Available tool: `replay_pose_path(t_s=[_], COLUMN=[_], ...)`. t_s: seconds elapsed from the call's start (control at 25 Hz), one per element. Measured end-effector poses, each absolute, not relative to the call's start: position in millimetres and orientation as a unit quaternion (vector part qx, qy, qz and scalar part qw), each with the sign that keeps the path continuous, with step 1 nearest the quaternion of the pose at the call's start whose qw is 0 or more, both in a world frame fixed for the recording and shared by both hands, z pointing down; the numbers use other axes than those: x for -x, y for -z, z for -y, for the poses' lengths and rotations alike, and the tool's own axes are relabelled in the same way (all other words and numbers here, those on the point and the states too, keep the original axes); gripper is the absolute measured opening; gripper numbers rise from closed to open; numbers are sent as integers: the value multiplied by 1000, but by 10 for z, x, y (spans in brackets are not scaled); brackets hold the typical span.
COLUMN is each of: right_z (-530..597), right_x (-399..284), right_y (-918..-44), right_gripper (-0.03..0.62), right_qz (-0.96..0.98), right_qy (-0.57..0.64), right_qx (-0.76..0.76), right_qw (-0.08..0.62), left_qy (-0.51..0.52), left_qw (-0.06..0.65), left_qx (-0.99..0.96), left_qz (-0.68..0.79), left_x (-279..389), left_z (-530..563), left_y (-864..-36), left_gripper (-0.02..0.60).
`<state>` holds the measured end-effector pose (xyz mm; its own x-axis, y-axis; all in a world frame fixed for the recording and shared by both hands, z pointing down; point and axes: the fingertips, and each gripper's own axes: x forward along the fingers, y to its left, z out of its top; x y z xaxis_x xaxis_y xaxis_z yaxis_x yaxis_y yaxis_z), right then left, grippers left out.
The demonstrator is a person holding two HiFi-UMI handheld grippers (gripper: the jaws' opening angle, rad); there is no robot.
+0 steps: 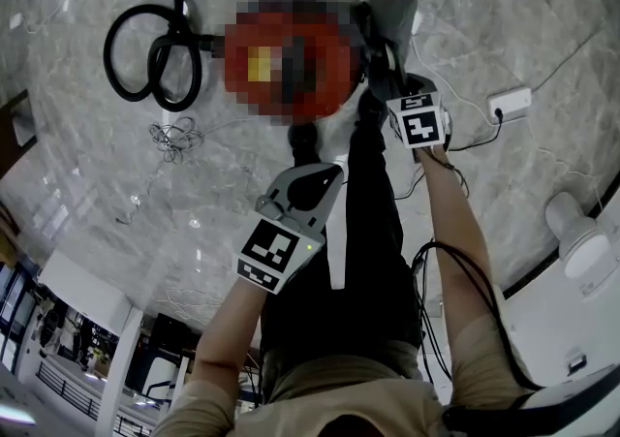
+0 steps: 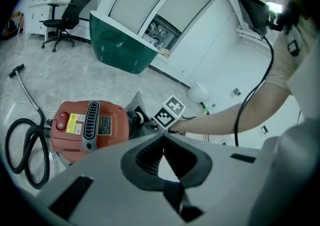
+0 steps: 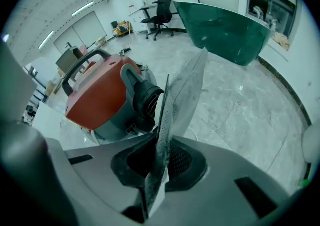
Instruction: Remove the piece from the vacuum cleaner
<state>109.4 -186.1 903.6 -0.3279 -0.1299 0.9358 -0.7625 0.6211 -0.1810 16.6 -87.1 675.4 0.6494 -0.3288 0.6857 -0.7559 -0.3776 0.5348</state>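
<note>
One red vacuum cleaner (image 2: pixel 82 127), one black hose (image 2: pixel 20 150), one grey piece (image 3: pixel 182 94), two grippers. My right gripper (image 3: pixel 161 152) pinches the piece edge-on (a thin, flat mesh sheet); its long axis rises away from the jaws, just beside the vacuum cleaner. My left gripper (image 2: pixel 163 139) is closed on nothing.

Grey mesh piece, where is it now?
The grey mesh piece sits clamped in the right gripper, just right of the red vacuum cleaner in the right gripper view.
</note>
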Motion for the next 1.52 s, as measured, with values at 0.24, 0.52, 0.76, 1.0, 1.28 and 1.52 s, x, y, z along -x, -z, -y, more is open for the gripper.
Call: replay_pose_path(t_s=[0.24,0.52,0.76,1.0,1.28,1.52], right_z=[1885,1898,1900,1922,1976,2016], right_x=[-1232,-1237,-1246,-1279,-1301,-1338], right_y=[-9061,-9072,-9086,-9098,-9102,-9113], right_gripper=[23,23,22,23,22,21], right_qz=[753,752,752,754,758,754], right_qy=[-292,-304,-297,-282,-268,-279], right_qx=[-306,-307,-308,-305,-305,-315], right_qw=[503,498,502,509,511,504], left_qy=[-226,-221,-222,-221,-219,-219], left_qw=[445,448,445,446,450,449], left_qx=[-797,-799,-801,-800,-797,-799], left_qz=[340,335,334,335,338,335], left_x=[-189,-260,-263,-255,-253,-288], left_z=[909,915,917,891,842,819], left_y=[-6675,-6689,-6684,-6685,-6717,-6750], left_gripper=[3,3,3,3,3,3])
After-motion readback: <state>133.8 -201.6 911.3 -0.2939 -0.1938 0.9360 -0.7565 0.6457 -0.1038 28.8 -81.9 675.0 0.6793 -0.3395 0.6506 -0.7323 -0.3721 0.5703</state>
